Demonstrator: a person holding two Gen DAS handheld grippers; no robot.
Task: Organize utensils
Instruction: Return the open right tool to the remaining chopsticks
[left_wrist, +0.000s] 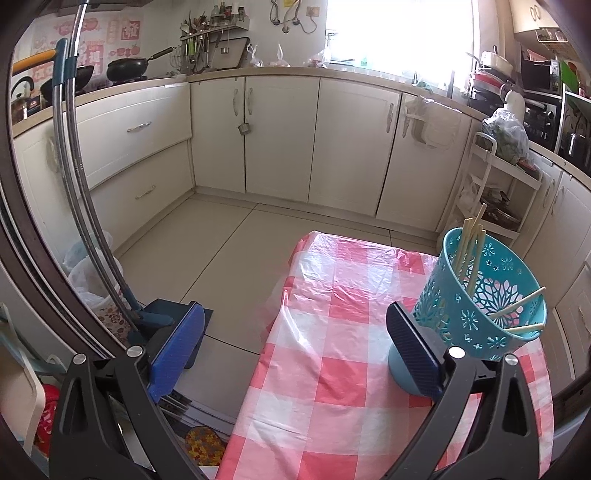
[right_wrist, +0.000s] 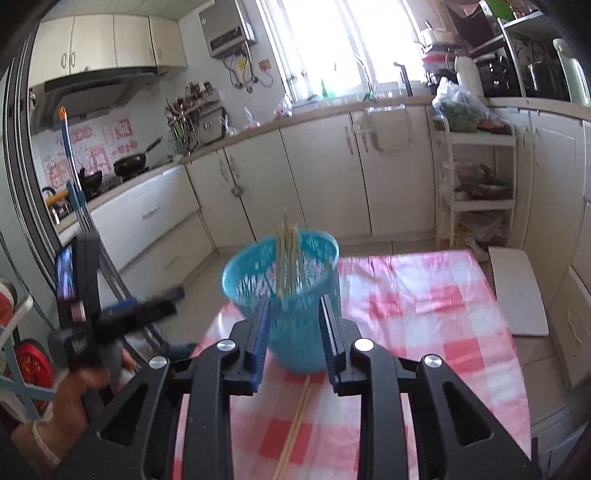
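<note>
The right gripper (right_wrist: 293, 328) had its jaws clenched on the lower wall of the turquoise basket (right_wrist: 284, 291), one finger on each side — the basket stood upright at 12 o'clock from the jaws, a bundle of chopsticks (right_wrist: 287, 254) standing in it. A loose pair of chopsticks (right_wrist: 293, 428) lay on the desk (right_wrist: 424, 295) at 6 o'clock of the basket, running between the fingers toward the camera.

The left gripper (left_wrist: 295, 347) hung released, jaws wide and empty, its right finger just beside the basket (left_wrist: 480, 295), which there leaned toward 5 o'clock with sticks (left_wrist: 471, 251) fanned against its rim. A grey-blue rounded thing (left_wrist: 400, 369) sat partly hidden behind that finger; I could not tell what it was.

The desk wore a pink-and-white checked plastic cloth. Cream kitchen cabinets (left_wrist: 280, 136) ringed the tiled floor, woks (left_wrist: 127, 68) at 10 o'clock, a white shelf trolley (right_wrist: 476, 177) at 2 o'clock.

Only the right view showed the person's left hand (right_wrist: 79, 384) on its gripper — blurred.
</note>
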